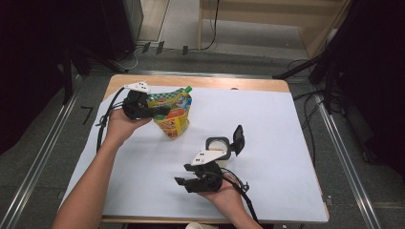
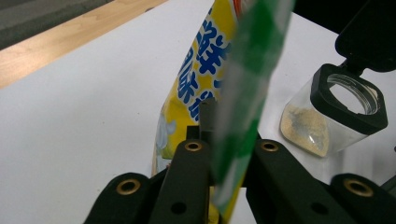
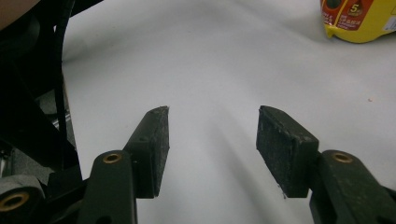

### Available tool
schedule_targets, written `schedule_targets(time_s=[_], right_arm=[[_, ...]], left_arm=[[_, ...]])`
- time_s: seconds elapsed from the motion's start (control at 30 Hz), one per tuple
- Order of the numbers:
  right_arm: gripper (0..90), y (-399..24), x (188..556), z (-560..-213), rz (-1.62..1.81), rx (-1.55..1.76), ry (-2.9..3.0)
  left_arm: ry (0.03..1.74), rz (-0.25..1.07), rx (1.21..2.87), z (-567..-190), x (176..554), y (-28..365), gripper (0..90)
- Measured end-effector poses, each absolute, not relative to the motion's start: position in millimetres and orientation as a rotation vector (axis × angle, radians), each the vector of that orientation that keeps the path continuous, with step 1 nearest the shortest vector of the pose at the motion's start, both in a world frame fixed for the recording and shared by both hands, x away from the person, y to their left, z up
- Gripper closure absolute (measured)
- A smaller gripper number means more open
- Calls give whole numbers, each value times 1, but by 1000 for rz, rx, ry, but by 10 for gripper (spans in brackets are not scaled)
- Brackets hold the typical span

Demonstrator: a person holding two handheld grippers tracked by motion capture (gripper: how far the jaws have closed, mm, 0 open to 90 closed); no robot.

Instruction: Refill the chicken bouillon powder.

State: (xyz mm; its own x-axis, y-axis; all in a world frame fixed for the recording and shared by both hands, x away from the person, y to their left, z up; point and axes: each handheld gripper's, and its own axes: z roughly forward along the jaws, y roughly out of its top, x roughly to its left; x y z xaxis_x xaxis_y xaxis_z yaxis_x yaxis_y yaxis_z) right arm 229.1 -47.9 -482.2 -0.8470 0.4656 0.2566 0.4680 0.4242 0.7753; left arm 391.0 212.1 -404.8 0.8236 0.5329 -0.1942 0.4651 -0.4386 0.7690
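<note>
This looks like a lab or studio set up for recording, not a home. A wooden bench (image 1: 267, 85) covered with a plain white sheet (image 1: 267, 143) stands on a grey carpeted floor (image 1: 43, 143), framed by metal rails (image 1: 344, 157) on both sides. Black curtains (image 1: 28, 57) hang at left and right, stand legs (image 1: 305, 69) rest on the floor, and loose cables (image 1: 305, 119) trail beside the bench.

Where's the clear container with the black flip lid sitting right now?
In the high view the clear container stands lid-open near the middle of the white sheet, right of the yellow pouch and just beyond the right tool.
</note>
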Motion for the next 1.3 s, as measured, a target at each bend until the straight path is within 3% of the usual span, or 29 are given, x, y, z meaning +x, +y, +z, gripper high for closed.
schedule_targets(time_s=[0.3, 0.63, 1.3], right_arm=[[466, -48, 230, -481, -1452, -874, -2615], [441, -48, 230, -478, -1478, -860, -2619], [450, -25, 246, -486, -1427, -935, -2631]], left_arm=[[754, 123, 2136, -393, 387, 207, 900], [798, 11, 2077, -378, 375, 214, 900], [797, 23, 2079, -341, 335, 226, 900]])
